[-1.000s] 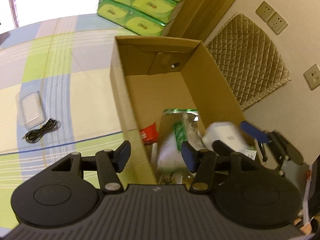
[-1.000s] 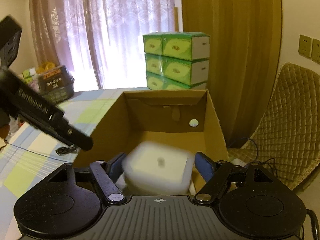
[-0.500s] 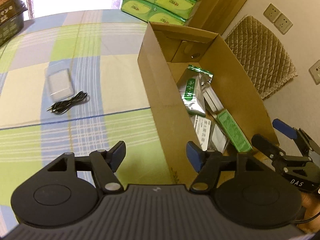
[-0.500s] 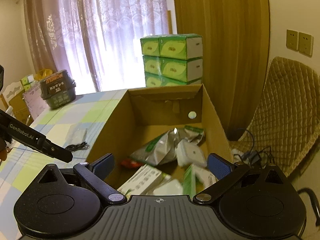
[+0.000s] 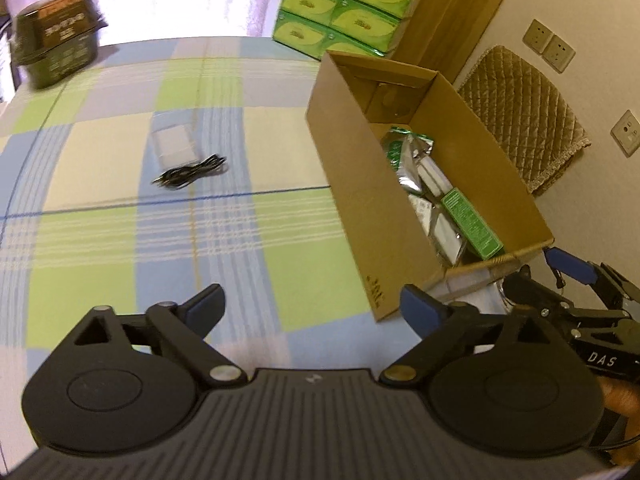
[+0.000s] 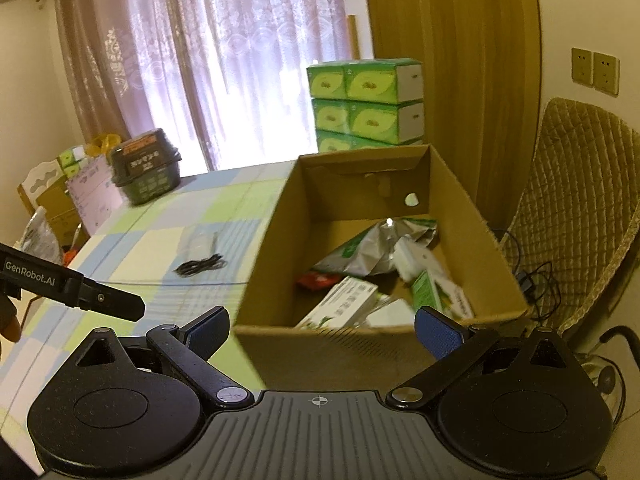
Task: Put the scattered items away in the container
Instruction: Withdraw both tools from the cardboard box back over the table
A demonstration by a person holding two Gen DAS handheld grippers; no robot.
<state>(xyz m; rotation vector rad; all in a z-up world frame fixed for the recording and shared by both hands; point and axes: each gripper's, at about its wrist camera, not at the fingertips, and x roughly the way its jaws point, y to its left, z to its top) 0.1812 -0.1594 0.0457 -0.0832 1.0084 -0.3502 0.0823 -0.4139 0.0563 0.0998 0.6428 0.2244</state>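
An open cardboard box (image 5: 352, 168) (image 6: 456, 184) stands at the right edge of the checked tablecloth, holding several packets and small green boxes (image 5: 472, 224) (image 6: 352, 300). On the cloth to its left lie a coiled black cable (image 5: 190, 172) (image 6: 202, 266) and a clear plastic case (image 5: 174, 144) (image 6: 196, 238). My left gripper (image 5: 312, 306) hovers open and empty over the cloth near the box's front corner. Just before the box's near wall, my right gripper (image 6: 322, 326) is open with nothing held; it also shows as a right gripper (image 5: 576, 284) beyond the box.
A stack of green tissue boxes (image 5: 348, 4) (image 6: 368, 104) stands behind the box. A dark basket (image 5: 54, 56) (image 6: 144, 172) sits at the table's far left. A quilted wicker chair (image 6: 576, 208) and floor cables (image 6: 536, 280) are right of the table.
The right gripper let go of a white case, which now lies in the box. Both grippers pulled back from the box; the left one swung left over the cloth.
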